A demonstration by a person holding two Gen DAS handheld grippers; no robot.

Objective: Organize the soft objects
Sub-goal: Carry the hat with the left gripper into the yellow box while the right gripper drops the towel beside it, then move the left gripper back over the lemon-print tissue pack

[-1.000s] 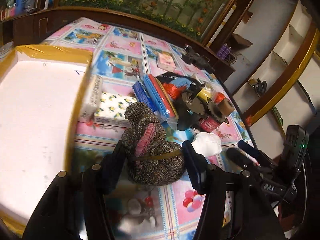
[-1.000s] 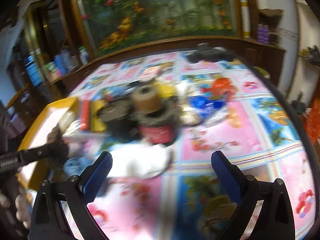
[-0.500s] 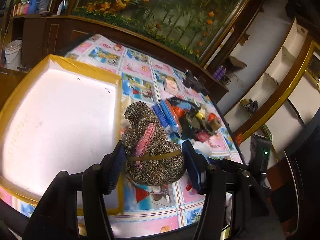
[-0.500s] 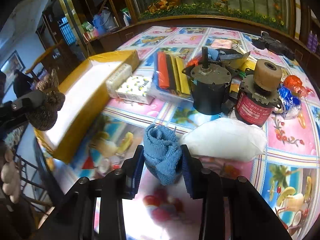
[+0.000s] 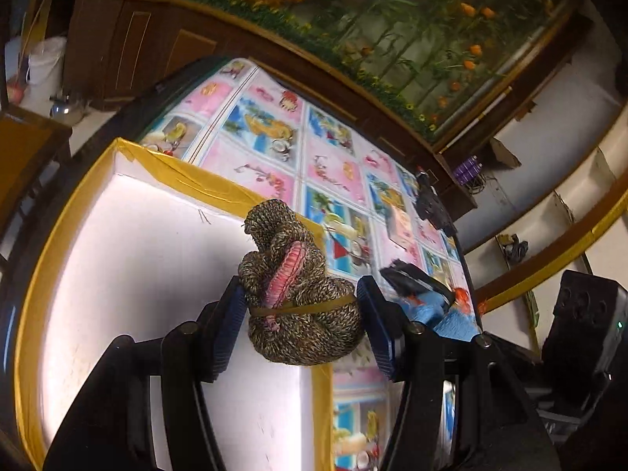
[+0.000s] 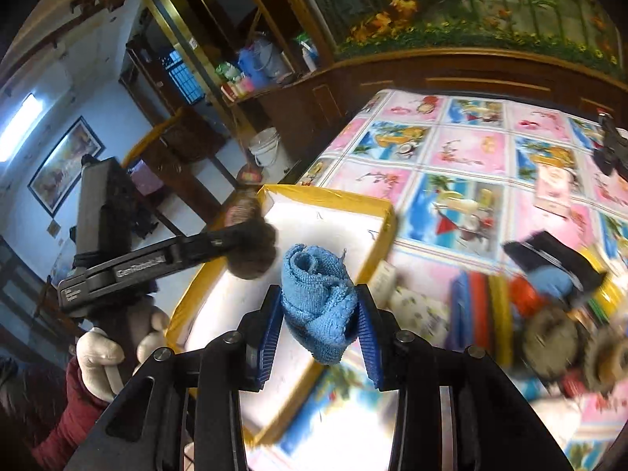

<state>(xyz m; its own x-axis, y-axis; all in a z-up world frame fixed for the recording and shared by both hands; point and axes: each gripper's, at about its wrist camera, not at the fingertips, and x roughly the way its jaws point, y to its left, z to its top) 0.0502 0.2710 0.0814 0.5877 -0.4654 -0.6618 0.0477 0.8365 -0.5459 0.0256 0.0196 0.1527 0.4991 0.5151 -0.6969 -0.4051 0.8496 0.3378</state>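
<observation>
My left gripper [image 5: 300, 324] is shut on a brown knitted bundle [image 5: 298, 294] with a pink stripe and a band round it, held above the white tray with a yellow taped rim [image 5: 165, 165]. My right gripper [image 6: 318, 316] is shut on a rolled blue towel [image 6: 318, 298], hanging over the same tray [image 6: 333, 198] near its right edge. In the right wrist view the left gripper [image 6: 251, 249] with its bundle shows at the left, carried by a gloved hand [image 6: 102, 357]. In the left wrist view the right gripper's blue towel [image 5: 439, 312] shows at the right.
On the fruit-print tablecloth [image 6: 463, 149] to the right lie coloured flat packs [image 6: 475, 306], blurred motor parts [image 6: 565, 337], a patterned small box [image 6: 416, 306] and a black object [image 6: 612, 149] at the far edge. A wooden cabinet and a white bucket [image 6: 265, 147] stand beyond the table.
The right gripper closed on the blue towel and lifted it leftward over the tray. The left gripper carried the knitted bundle from the tablecloth to above the tray.
</observation>
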